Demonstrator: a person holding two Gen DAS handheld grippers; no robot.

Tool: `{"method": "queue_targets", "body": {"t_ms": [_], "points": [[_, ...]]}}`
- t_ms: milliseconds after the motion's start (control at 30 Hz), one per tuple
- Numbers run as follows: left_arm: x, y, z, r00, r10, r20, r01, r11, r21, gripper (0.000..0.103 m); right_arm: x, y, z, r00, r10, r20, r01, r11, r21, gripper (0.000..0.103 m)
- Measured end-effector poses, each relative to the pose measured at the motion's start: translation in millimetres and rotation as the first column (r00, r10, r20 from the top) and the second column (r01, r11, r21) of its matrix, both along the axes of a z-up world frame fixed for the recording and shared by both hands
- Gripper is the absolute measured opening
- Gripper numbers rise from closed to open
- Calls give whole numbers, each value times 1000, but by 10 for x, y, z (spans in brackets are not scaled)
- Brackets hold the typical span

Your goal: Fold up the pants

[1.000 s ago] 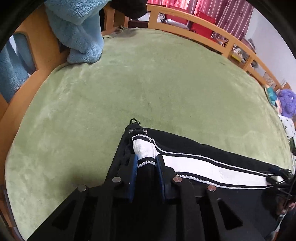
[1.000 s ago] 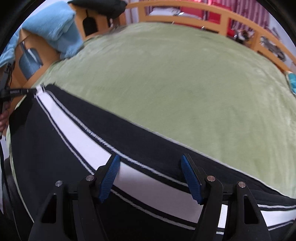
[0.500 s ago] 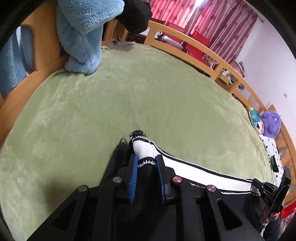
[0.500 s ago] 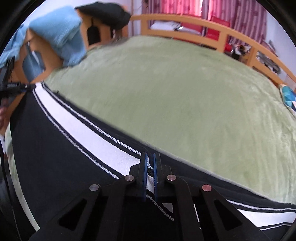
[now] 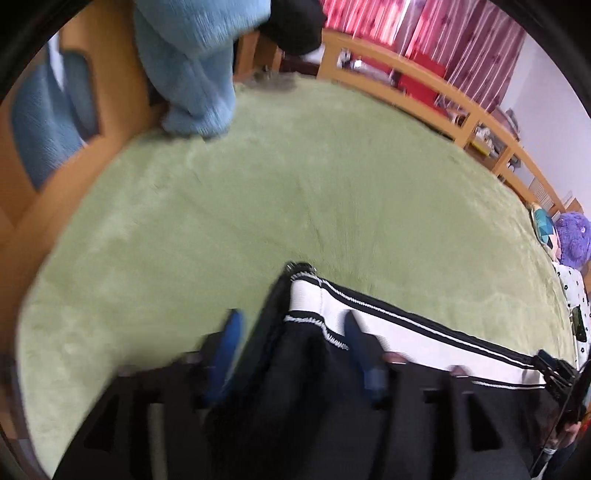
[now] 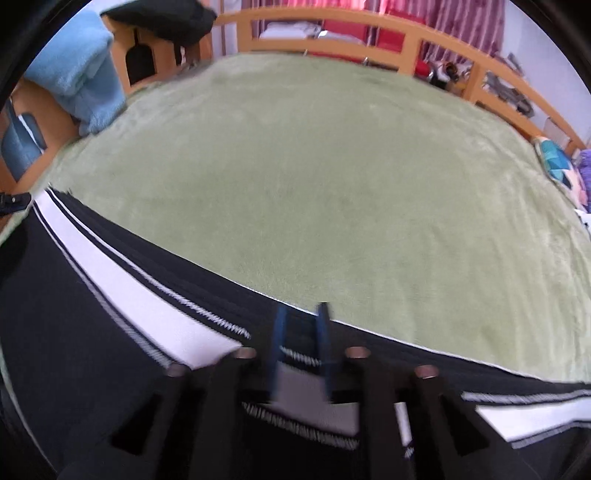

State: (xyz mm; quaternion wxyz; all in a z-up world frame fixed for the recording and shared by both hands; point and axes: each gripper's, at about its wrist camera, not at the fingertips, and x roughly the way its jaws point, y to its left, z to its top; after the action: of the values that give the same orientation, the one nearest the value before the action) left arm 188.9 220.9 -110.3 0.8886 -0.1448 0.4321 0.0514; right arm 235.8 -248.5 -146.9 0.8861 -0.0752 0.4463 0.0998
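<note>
The black pants [image 5: 310,373] with a wide white side stripe [image 5: 406,336] lie flat along the near edge of a green blanket. My left gripper [image 5: 291,347] is over their left end. Its jaws are opening, and the blue pads stand wide on either side of the fabric corner without pressing it. Further along the same stripe [image 6: 147,299] in the right wrist view, my right gripper [image 6: 301,338] hovers with its jaws opening. Its pads are a little apart, with pants [image 6: 92,350] fabric between them. The picture is blurred there.
The green blanket [image 5: 295,192] covers a bed with a wooden rail [image 6: 369,27] around it. A light blue fleece [image 5: 192,62] and a black garment [image 6: 162,18] hang at the far left corner. A purple plush [image 5: 572,240] and patterned pillow [image 6: 557,160] sit at the right.
The left jaws, shut on the pants' corner before, have sprung apart. The right jaws closed onto the stripe half a second ago and have parted again. Both views have lifted slightly.
</note>
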Motion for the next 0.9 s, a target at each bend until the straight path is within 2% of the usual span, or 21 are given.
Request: {"method": "queue_targets", "body": {"t_ms": [100,200,333,400,467,500,633,667,733,767,867,900], "points": [[-251,20,132,999,-5,33,5,1000,10,66,-308,-12,186,999,1,43,0,1000,-16,43],[-493,34,127,1000,-10,21,10,1000,-15,67,-596,-40,240,1000,-5,19,5,1000,-3,51],[-795,65,-7,999,4,-32,-5,999,-32,67,-923,-70,159,999,-43,-29,43,999,-7,51],[-982,105,-68,999,25,-35,-27,997,-67,67,-1125,-123,135,997,-75,-34,76,997,26,51],[-1140,124,-165,998,34,-47,-40,991,-128,67,-1304,-160,81,995,-97,-24,98,994,38,52],[-1198,128,-224,998,36,-51,-43,987,-154,67,-1351,-173,42,994,-105,-24,106,994,42,55],[-1241,81,-471,994,55,-98,-72,980,-187,67,-1367,-140,-362,983,-154,-96,159,986,44,58],[-1212,84,-577,992,68,-109,-90,972,-216,67,-1334,-109,-474,979,-178,-104,182,983,31,58],[-1157,108,-695,990,81,-116,-111,955,-276,65,-1332,-58,-448,980,-191,-62,193,981,22,59],[-1118,137,-766,991,86,-103,-115,938,-327,65,-1312,-40,-415,978,-192,-78,195,980,34,59],[-1016,257,-923,985,158,-69,-172,895,-411,63,-1366,-47,-306,975,-202,-96,211,973,94,59],[-992,289,-961,982,180,-51,-184,883,-432,60,-1414,-50,-275,974,-206,-92,214,973,87,59]]}}
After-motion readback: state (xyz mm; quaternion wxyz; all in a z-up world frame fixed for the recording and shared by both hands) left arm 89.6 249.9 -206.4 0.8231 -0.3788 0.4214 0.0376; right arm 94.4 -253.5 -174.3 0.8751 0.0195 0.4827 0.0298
